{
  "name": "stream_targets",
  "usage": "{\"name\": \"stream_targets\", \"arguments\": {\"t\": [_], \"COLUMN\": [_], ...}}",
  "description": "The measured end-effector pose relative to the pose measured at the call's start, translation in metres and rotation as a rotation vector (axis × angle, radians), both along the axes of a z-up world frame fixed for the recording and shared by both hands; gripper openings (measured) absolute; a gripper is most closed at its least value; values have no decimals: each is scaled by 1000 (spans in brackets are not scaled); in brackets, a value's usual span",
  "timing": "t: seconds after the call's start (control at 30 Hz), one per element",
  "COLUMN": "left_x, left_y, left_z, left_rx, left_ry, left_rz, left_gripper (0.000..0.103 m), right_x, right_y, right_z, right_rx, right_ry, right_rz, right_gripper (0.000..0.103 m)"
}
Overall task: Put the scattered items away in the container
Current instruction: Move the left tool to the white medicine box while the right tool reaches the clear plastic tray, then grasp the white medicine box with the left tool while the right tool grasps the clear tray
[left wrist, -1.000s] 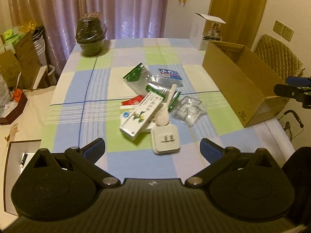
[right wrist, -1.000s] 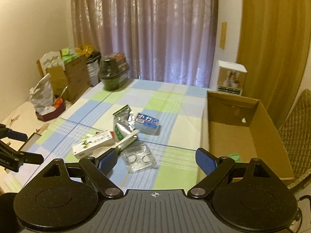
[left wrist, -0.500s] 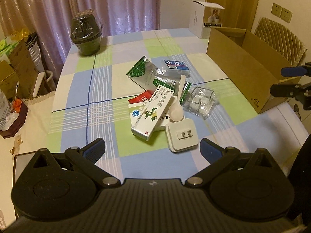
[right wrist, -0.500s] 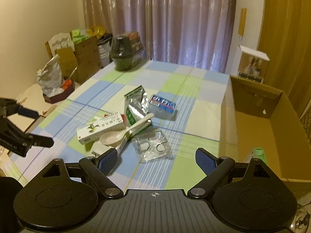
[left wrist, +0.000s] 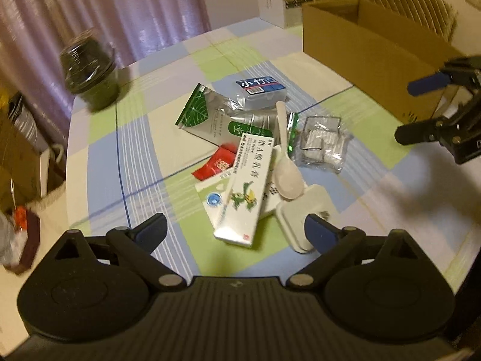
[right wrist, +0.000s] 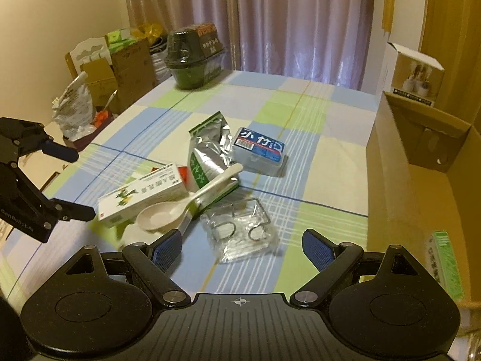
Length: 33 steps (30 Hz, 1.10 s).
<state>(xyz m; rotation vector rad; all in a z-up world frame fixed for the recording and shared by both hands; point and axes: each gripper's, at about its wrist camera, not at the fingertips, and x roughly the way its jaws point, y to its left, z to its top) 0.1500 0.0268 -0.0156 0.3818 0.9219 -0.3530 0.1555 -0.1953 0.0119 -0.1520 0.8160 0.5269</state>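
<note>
A pile of items lies mid-table: a white-green medicine box (left wrist: 245, 186) (right wrist: 141, 194), a white spoon (left wrist: 287, 168) (right wrist: 186, 204), a silver-green foil pouch (left wrist: 216, 120) (right wrist: 207, 153), a blue-labelled plastic case (left wrist: 260, 91) (right wrist: 260, 152), a clear plastic packet (left wrist: 323, 143) (right wrist: 240, 231), a red sachet (left wrist: 215, 165) and a white plug adapter (left wrist: 303, 213). The cardboard box (left wrist: 369, 51) (right wrist: 421, 186) stands at the right. My left gripper (left wrist: 236, 231) is open and empty, just short of the medicine box. My right gripper (right wrist: 242, 245) is open and empty over the clear packet.
A checked cloth (right wrist: 300, 111) covers the table. A dark wrapped pot (left wrist: 88, 70) (right wrist: 194, 57) stands at the far corner. A white carton (left wrist: 281, 0) (right wrist: 412, 72) stands behind the box. A green-white packet (right wrist: 446, 264) lies inside the box. Clutter (right wrist: 99, 90) sits on the floor at the left.
Both grippers have moved down and in toward the pile. The left has closed on the medicine box and adapter; the right has come over the clear packet. Both stayed open.
</note>
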Motion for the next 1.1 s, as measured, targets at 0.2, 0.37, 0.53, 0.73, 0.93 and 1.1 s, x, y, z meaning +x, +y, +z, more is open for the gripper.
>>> {"name": "stream_targets", "arguments": {"t": [0.2,0.37,0.53,0.73,0.93,1.1], "left_x": [27,40,49,57,67,74], "left_y": [-5,-6,-4,-5,-6,-9], "left_z": [-20,-32,-36,-41,-47,-52], "left_rx": [19,13,-32,-31,-52,-44], "left_ry": [44,70,84,99,109,117], "left_rz": [-52,-97,-125,-163,-163,-180], "left_gripper": [86,84,84,84,77,64], "right_x": [29,47,61,73,79,78], "right_y": [11,23,31,41,46,47], "right_z": [-24,-45,-60,-73,-79,-80], "right_rx": [-38,-69,-78,-106,-107,-112], "right_ry": [25,56,66,76,93,87], "right_rz": [27,95,147,194,184,170], "right_gripper": [92,92,92,92,92,79]}}
